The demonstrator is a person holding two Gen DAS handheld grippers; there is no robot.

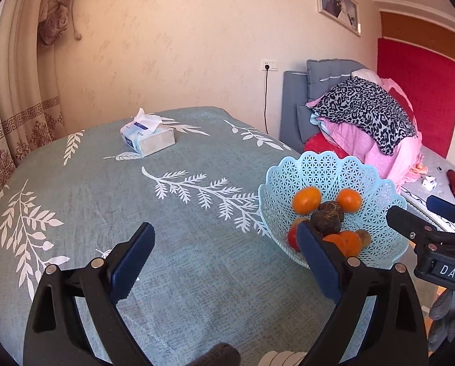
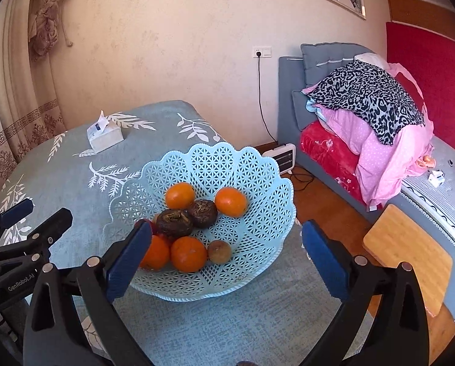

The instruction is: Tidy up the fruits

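A pale blue lattice basket [image 2: 258, 183] [image 1: 328, 167] stands on the table near its right edge. Inside lie several oranges [image 2: 188, 253] [image 1: 306, 200], two dark brown round fruits [image 2: 175, 223] [image 1: 327, 222], a small brownish fruit [image 2: 219, 251] and a red one partly hidden behind a finger. My right gripper [image 2: 225, 254] is open, its blue pads wide apart at the basket's near rim, nothing between them. My left gripper [image 1: 225, 254] is open over bare cloth to the left of the basket, its right pad in front of the fruit.
The table has a grey-green cloth with white leaves [image 1: 135, 198]. A tissue box [image 1: 148, 138] [image 2: 105, 135] sits at the far side. Right of the table are a bed piled with bedding [image 2: 364, 116], a small heater [image 2: 283, 157] and a wooden stool [image 2: 410, 253].
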